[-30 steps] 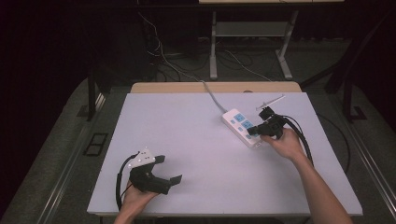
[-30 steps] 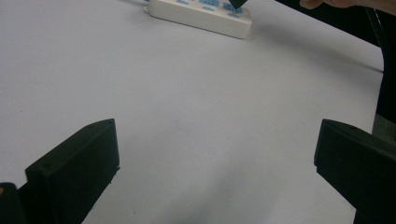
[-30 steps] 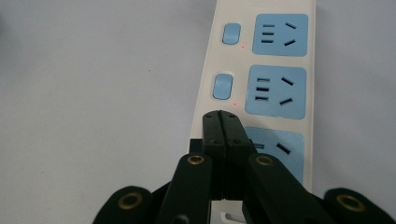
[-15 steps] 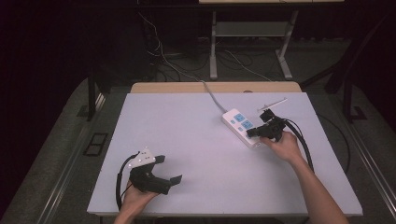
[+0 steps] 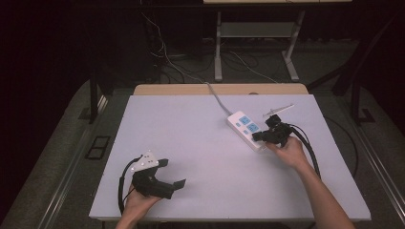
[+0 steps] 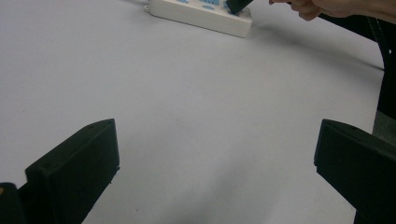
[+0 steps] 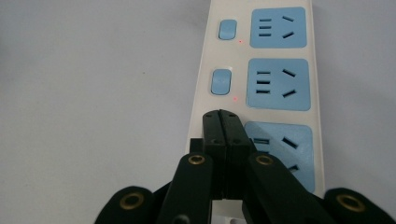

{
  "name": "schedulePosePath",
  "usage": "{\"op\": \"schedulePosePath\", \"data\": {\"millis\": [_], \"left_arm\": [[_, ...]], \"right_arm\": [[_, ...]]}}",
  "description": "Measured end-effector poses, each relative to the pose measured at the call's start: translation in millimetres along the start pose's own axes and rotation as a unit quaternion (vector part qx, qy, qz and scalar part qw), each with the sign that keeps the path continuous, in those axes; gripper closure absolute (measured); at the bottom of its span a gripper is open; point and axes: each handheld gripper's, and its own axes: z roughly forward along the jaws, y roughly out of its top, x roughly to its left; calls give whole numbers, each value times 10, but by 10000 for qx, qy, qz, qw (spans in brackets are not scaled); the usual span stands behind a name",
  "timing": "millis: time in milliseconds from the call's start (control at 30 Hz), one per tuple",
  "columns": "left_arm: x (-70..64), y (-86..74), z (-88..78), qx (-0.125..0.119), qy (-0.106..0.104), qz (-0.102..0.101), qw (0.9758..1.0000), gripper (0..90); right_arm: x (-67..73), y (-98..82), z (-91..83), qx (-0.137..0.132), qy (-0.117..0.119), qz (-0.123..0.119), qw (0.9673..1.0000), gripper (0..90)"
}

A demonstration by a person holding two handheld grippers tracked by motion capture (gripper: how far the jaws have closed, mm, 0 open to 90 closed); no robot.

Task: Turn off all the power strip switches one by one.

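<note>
— Here, at the near left corner of the white table: what is the left gripper doing?

— Resting in the person's hand, jaws spread wide with nothing between them. The left gripper view looks across bare tabletop toward the power strip, well apart from it.

— And moving right?

— The power strip lies right of centre, toward the far side, its long axis slanting from far-left to near-right, its cord running off the far edge. In the right gripper view it runs straight away from the camera: three blue sockets in a row, each with a small blue switch to its left and, by the two farther ones, a tiny red light.

— The right gripper?

— Jaws pressed together, holding nothing. Their joined tip sits over the strip's near end, on the switch column, covering the spot beside the nearest socket. Whether it actually presses the switch there cannot be told.

— So which hand owns the job?

— The right, by a long way. The next free switch lies straight ahead along the strip's length, so any further press likely means sliding forward on that line, not sideways onto the sockets.
</note>
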Motion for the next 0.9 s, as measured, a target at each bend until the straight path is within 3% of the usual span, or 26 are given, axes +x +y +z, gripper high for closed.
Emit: {"op": "schedulePosePath", "data": {"millis": [600, 667, 700, 900], "left_arm": [[16, -8, 0, 0, 11, -34, 10000, 0], [17, -8, 1, 3, 13, -35, 10000, 0], [17, -8, 1, 2, 10, -38, 10000, 0], [23, -7, -1, 4, 12, -29, 10000, 0]], "right_arm": [[-6, 8, -6, 15, 52, 103, 9999, 900], [-12, 9, -9, 33, 92, 109, 9999, 900], [-27, 8, -36, -102, 196, 177, 9996, 900], [-40, 5, -45, -25, 231, 146, 9996, 900]]}}
